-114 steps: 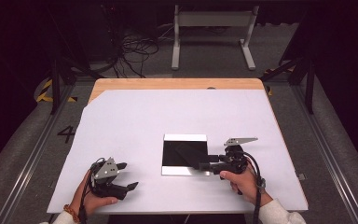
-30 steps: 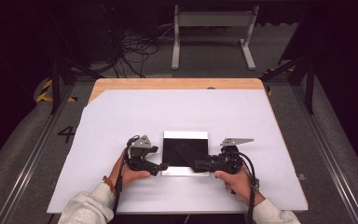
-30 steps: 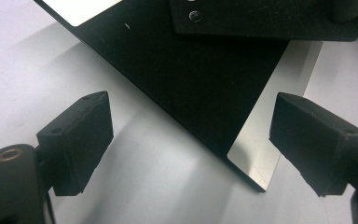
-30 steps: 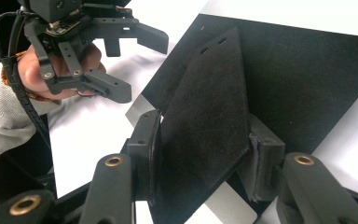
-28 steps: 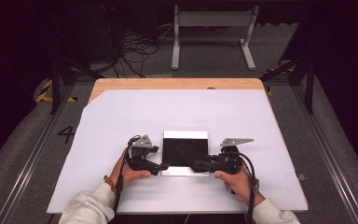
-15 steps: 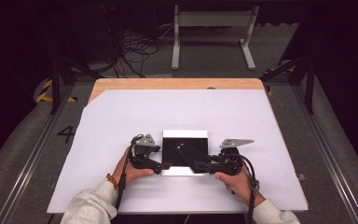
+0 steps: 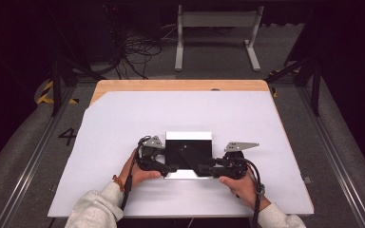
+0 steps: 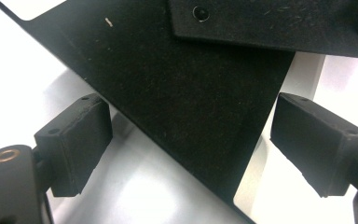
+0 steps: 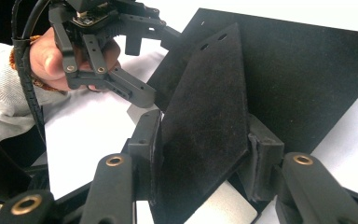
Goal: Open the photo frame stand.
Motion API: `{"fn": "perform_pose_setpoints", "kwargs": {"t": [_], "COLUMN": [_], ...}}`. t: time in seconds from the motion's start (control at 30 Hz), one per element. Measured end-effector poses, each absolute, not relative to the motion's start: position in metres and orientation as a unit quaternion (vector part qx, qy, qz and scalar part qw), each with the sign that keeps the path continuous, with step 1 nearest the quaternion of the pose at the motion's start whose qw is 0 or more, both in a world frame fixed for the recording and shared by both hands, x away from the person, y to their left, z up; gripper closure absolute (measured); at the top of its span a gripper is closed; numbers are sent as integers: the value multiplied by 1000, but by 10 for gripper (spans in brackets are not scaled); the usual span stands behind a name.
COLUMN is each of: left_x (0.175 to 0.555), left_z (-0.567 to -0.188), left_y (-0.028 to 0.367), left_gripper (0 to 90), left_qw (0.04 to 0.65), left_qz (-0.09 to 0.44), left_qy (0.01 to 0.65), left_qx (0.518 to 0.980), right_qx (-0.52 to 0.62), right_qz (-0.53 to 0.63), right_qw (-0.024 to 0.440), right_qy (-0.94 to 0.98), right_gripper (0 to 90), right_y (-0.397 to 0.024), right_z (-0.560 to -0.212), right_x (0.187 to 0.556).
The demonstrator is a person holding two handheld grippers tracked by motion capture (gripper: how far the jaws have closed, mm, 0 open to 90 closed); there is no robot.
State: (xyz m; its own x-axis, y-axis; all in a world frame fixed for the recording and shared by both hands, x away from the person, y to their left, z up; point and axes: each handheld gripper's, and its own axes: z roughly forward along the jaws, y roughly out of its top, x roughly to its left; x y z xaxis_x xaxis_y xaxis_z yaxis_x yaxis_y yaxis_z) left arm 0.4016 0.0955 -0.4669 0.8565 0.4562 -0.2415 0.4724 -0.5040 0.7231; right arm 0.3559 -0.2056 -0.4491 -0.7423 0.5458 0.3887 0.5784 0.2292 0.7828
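Note:
A black felt sheet (image 7: 188, 153) lies on a pale plate (image 7: 188, 136) near the table's front. My right gripper (image 9: 203, 158) is shut on a narrower black felt strip (image 9: 205, 102) with small holes at its far end; the strip slants up over the sheet (image 9: 303, 79). In the high view that gripper (image 7: 202, 168) is at the sheet's front right. My left gripper (image 8: 198, 140) stands open, and a corner of the sheet (image 8: 186, 98) points between its pads (image 8: 74, 144) without touching them. From above, the left gripper (image 7: 171, 167) is at the front left corner.
A white cover (image 7: 123, 123) spreads over the wooden table (image 7: 180, 85). Dark floor with cables (image 7: 138, 47) and a grey stand (image 7: 214, 28) lies beyond the far edge. A rail (image 7: 33, 156) runs along the table's left side.
The left hand came from the table's front left to the sheet's left front corner. The right gripper stayed in place. The black strip now shows slanting across the sheet.

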Motion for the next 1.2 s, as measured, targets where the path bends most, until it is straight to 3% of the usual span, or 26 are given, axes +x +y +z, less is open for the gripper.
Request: {"fn": "perform_pose_setpoints", "kwargs": {"t": [1.2], "left_x": [408], "left_z": [-465], "left_y": [80], "left_gripper": [200], "left_qw": [436], "left_qz": [-18], "left_qy": [260], "left_qx": [862], "right_qx": [-328], "right_qz": [-513], "right_qw": [-5], "right_qy": [-793], "right_gripper": [576], "right_y": [-205], "right_z": [-445], "right_x": [350]}}
